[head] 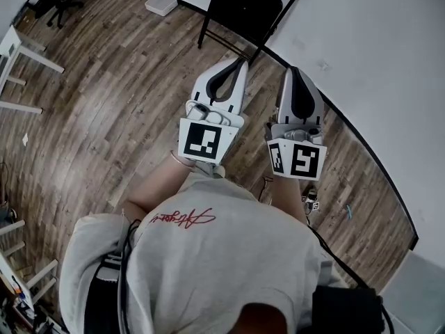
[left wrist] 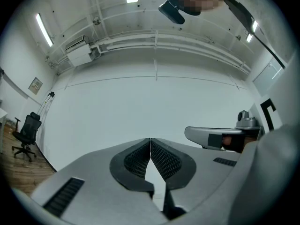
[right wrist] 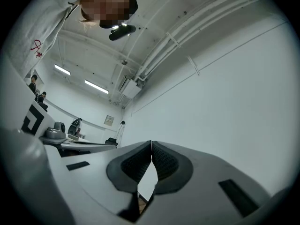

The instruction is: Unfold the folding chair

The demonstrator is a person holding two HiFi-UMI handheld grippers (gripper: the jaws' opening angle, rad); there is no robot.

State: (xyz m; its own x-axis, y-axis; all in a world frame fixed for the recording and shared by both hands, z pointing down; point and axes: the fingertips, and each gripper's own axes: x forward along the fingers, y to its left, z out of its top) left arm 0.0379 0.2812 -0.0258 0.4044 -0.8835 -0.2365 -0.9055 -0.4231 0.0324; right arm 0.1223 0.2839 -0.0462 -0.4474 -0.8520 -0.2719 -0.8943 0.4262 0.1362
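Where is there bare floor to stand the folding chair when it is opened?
The widest free patch is the wood floor between the white table legs, the folding chair at the wall and the left gripper. Right of the right gripper, the strip along the wall is narrow and crowded with small items.

Wood-plank floor (head: 104, 103), black metal folding chair (head: 245, 9), matt white wall (head: 375, 47)

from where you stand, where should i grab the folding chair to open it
Probably a side tube of the folding chair, approached from the open floor side. It stands folded flat against the wall, so its back is blocked, and the thin tubes look easier to clamp than the wide panel.
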